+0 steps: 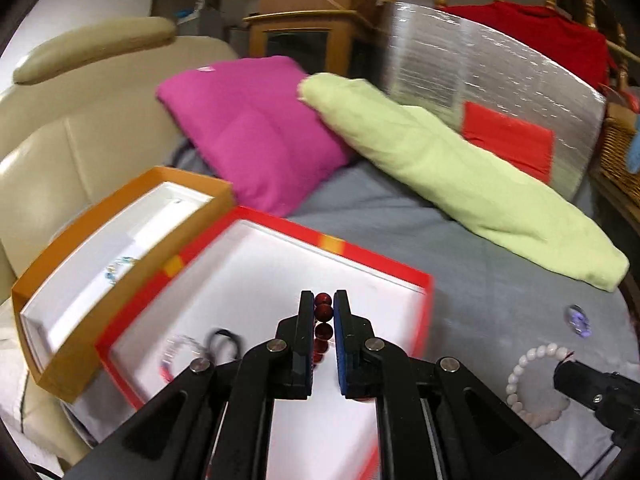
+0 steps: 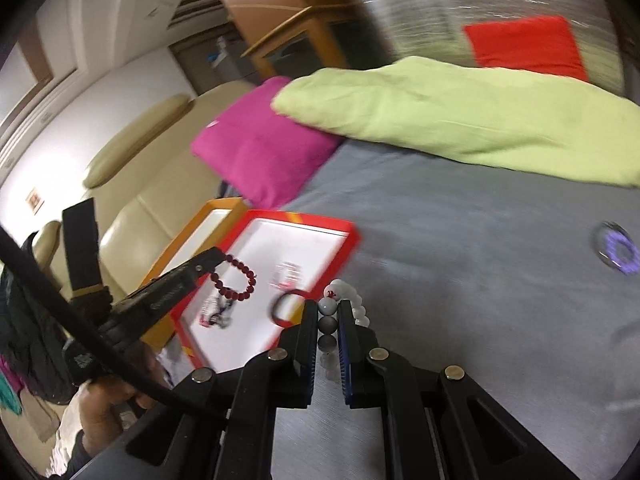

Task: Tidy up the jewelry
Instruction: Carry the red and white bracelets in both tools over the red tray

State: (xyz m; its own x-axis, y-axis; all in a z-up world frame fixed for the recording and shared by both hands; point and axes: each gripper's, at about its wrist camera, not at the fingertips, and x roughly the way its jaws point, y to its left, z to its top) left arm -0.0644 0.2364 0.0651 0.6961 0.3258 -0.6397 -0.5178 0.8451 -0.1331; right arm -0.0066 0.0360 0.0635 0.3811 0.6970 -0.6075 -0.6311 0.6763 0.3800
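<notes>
Bracelets on the way to the box

Left gripper [image 1: 323, 300] squeezes a dark red bead bracelet [image 1: 323, 322] over the red-edged white box [image 1: 276, 264]. Right gripper [image 2: 325, 307] pinches a white bead bracelet [image 2: 352, 300] beside it. Next, I think: open and drop both inside.

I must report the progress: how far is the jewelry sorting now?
Done: a few pieces already lie in the red box, and something small in the orange box. In hand: the left gripper holds a dark red bracelet over the red box; the right gripper holds a white bracelet. Left: a purple piece on the grey sheet.
</notes>
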